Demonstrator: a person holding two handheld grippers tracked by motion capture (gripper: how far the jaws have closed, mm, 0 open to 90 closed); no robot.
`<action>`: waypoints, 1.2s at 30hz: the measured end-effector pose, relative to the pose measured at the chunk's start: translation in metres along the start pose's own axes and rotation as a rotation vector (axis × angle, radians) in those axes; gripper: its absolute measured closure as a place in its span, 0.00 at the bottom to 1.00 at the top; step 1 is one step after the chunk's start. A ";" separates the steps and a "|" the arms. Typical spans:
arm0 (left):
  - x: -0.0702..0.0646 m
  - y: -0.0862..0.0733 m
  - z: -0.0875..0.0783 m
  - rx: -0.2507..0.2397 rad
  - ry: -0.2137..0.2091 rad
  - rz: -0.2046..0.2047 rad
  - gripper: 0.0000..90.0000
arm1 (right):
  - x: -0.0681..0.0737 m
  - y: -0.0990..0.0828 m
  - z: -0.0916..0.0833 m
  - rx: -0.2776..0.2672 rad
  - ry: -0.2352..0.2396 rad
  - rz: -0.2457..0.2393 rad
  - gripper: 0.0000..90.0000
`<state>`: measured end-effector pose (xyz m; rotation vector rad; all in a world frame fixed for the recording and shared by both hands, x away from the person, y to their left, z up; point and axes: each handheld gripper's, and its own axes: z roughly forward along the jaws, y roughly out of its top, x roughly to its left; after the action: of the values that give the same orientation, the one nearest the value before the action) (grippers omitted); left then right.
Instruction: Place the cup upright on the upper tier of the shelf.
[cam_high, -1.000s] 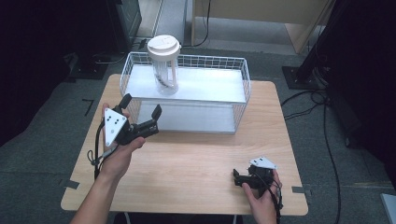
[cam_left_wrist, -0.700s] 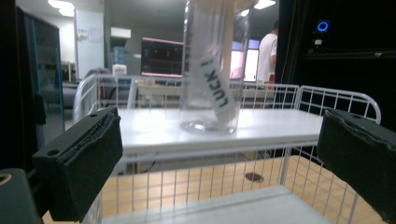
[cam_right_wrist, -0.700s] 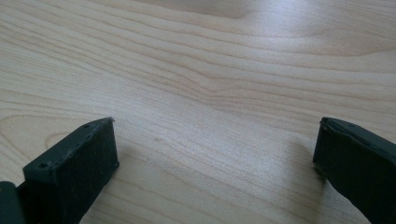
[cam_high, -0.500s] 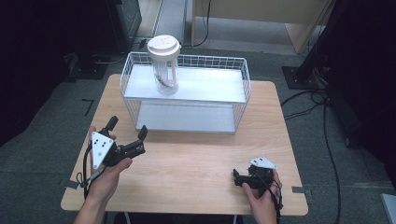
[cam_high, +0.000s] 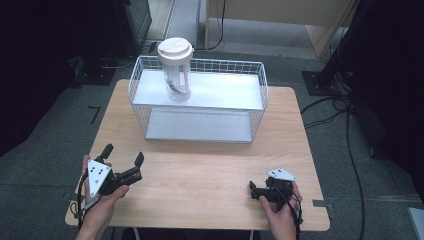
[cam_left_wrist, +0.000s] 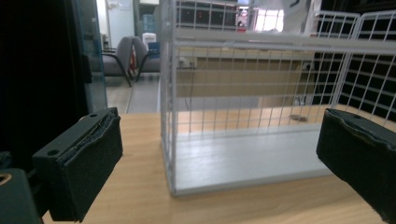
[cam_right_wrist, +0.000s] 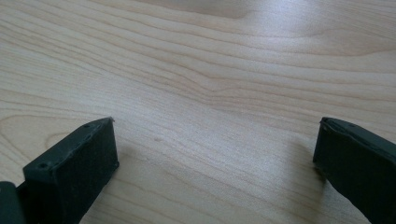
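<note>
A clear jar (cam_high: 175, 70) with a white lid and something dark inside stands on the top shelf of a white wire rack (cam_high: 200, 107), toward its left end. My left gripper (cam_high: 123, 154) is held low over the table's near left part, open, with nothing between its pads. In the left gripper view the left gripper (cam_left_wrist: 224, 144) faces the wire rack (cam_left_wrist: 261, 116) from a short way off. My right gripper (cam_high: 253, 191) rests at the near right of the table, pointing left. In the right gripper view the right gripper (cam_right_wrist: 217, 140) is open over bare wood.
The wooden table (cam_high: 210, 165) has open surface between the rack and both grippers. The rack's lower shelf (cam_high: 200, 127) holds nothing. Cables (cam_high: 350, 150) run over the floor to the right, and dark equipment stands around the table.
My left gripper has pulled back from beside the rack's front left corner toward the near left edge and dropped lower, staying open. The right gripper has not moved.
</note>
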<state>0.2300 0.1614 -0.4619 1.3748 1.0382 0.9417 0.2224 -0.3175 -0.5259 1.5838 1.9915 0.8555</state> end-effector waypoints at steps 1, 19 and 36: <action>0.002 -0.002 -0.001 0.007 0.001 0.004 0.01 | 0.000 0.000 0.000 0.000 0.000 0.000 0.00; 0.059 -0.047 -0.019 0.402 0.114 0.002 0.01 | 0.000 0.000 0.000 0.000 -0.001 0.001 0.00; 0.069 -0.052 -0.003 0.655 0.159 -0.058 0.01 | 0.001 -0.002 -0.002 0.000 0.004 -0.007 0.00</action>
<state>0.2441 0.2283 -0.5157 1.8035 1.5888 0.6976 0.2200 -0.3174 -0.5260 1.5751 1.9984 0.8565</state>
